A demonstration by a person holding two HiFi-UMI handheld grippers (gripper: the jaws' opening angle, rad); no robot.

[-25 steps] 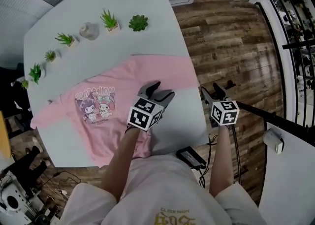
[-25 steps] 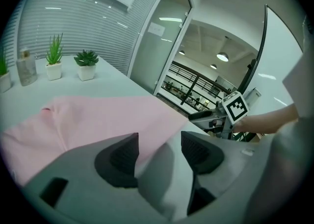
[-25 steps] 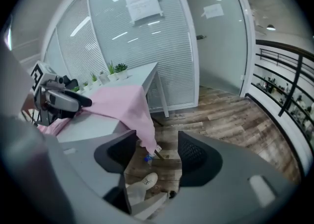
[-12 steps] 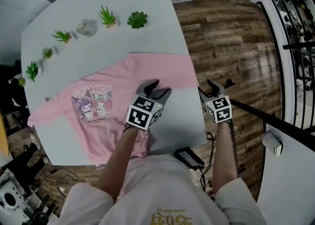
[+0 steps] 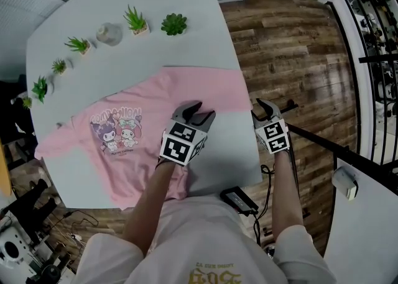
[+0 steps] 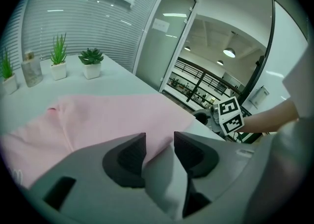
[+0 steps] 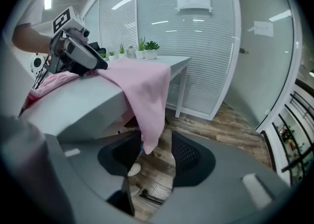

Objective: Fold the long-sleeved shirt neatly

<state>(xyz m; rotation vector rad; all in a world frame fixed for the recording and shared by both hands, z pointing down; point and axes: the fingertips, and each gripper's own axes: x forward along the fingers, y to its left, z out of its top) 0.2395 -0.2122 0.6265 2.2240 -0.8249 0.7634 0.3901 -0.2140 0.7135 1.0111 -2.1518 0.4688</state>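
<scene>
Black box [image 5: 239,197]: lay just past the table's near corner, close to the person's body; on the floor or not, could not be told.
Left gripper [image 5: 201,110] [image 6: 159,142]: was held low over the near right part of the shirt, pointing down and away from the person. Jaws stood apart and had just been closing, with the shirt's pink edge between them and no pad seen pressing on it.
Right gripper [image 5: 259,110] [image 7: 157,142]: was held off the table's right edge, above the wooden floor [image 5: 292,46]. Jaws stood apart and had just been closing, with the end of the hanging sleeve between them, closer to one jaw, not pinched.
Long-sleeved shirt [image 5: 155,99]: lay spread front up on the white table [image 5: 124,59], pink, its cartoon print showing at the left.
Sleeve [image 7: 147,95]: hung over the table's right edge, down toward the floor.
Potted plants [image 5: 137,23]: stood in a row along the table's far edge, well apart from the shirt.
Glass bottle [image 5: 109,34]: stood in that row, between two plants.
</scene>
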